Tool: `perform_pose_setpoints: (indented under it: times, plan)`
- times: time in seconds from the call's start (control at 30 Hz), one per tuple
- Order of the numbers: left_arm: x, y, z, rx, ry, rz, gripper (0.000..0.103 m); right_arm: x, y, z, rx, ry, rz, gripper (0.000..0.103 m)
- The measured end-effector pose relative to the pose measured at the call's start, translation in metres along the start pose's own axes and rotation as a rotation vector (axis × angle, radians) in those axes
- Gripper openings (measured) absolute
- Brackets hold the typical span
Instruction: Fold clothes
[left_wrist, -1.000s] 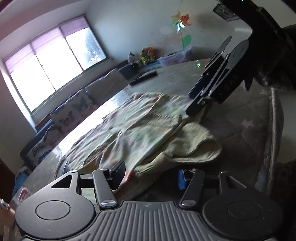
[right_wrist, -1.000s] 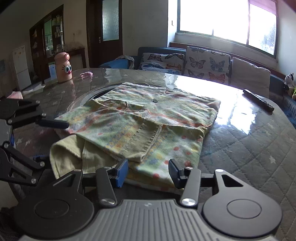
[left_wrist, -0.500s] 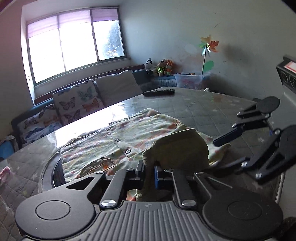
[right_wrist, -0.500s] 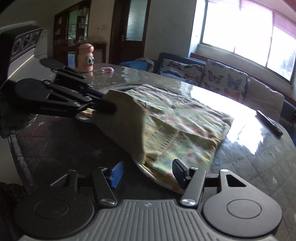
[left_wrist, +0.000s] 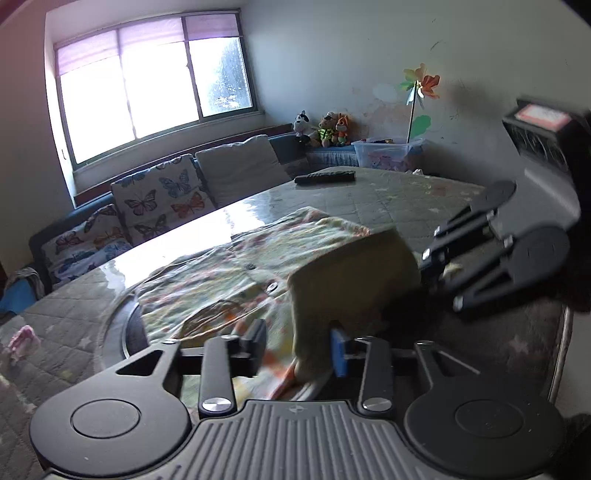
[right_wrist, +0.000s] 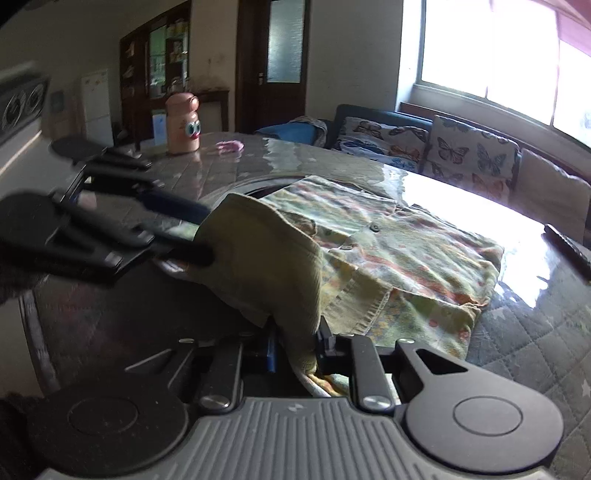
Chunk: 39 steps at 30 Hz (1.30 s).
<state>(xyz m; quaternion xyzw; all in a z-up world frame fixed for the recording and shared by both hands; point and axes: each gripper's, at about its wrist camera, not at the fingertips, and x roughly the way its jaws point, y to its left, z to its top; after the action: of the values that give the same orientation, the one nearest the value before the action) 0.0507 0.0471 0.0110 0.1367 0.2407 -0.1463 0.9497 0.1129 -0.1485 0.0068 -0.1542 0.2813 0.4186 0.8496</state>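
Note:
A yellow-green floral shirt (left_wrist: 236, 280) lies partly folded on the round table; it also shows in the right wrist view (right_wrist: 399, 258). Its near hem, showing the plain yellow-green inner side (left_wrist: 351, 288), is lifted off the table. My left gripper (left_wrist: 299, 350) is open, jaws apart around the lifted hem. My right gripper (right_wrist: 295, 347) is shut on the other end of that hem (right_wrist: 273, 266). Each gripper shows in the other's view: the right one in the left wrist view (left_wrist: 436, 273), the left one in the right wrist view (right_wrist: 199, 240).
The table has a quilted grey cover (right_wrist: 535, 350) and a dark round centre (left_wrist: 133, 332). A remote (left_wrist: 325, 178) lies at the far side. A peach bottle with eyes (right_wrist: 183, 123) and a pink item (right_wrist: 229, 146) stand far left. A sofa with butterfly cushions (left_wrist: 159, 203) is behind.
Both grippers have carried the lifted hem further over the shirt. The right gripper, open before, has shut on the hem. The left gripper, shut on it half a second ago, has opened.

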Motion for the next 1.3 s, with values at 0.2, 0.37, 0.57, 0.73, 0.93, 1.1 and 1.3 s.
perform_pose_setpoints:
  times: [0.2, 0.37, 0.57, 0.73, 0.93, 1.1, 1.3]
  plan:
    - [-0.005, 0.003, -0.020, 0.111, 0.037, 0.090, 0.048, -0.006, -0.009, 0.012, 0.057, -0.043, -0.001, 0.014]
    - [0.008, -0.002, -0.036, 0.233, 0.065, 0.154, 0.046, -0.006, -0.012, 0.018, 0.074, -0.059, -0.017, 0.011]
    - [0.007, -0.001, -0.044, 0.272, 0.058, 0.188, 0.011, -0.012, -0.008, 0.016, 0.080, -0.074, -0.024, 0.009]
    - [-0.023, 0.001, -0.032, 0.220, 0.002, 0.164, 0.008, -0.033, -0.004, 0.017, 0.071, -0.115, -0.010, 0.008]
    - [-0.085, -0.012, -0.017, 0.176, -0.026, 0.077, 0.008, -0.087, 0.010, 0.015, 0.033, -0.134, 0.043, 0.008]
    - [-0.120, -0.026, -0.011, 0.135, -0.024, 0.016, 0.008, -0.127, 0.026, 0.011, -0.027, -0.124, 0.073, 0.008]
    - [-0.098, -0.013, -0.001, 0.101, -0.016, 0.028, 0.008, -0.107, 0.010, 0.033, -0.035, -0.118, 0.066, 0.008]
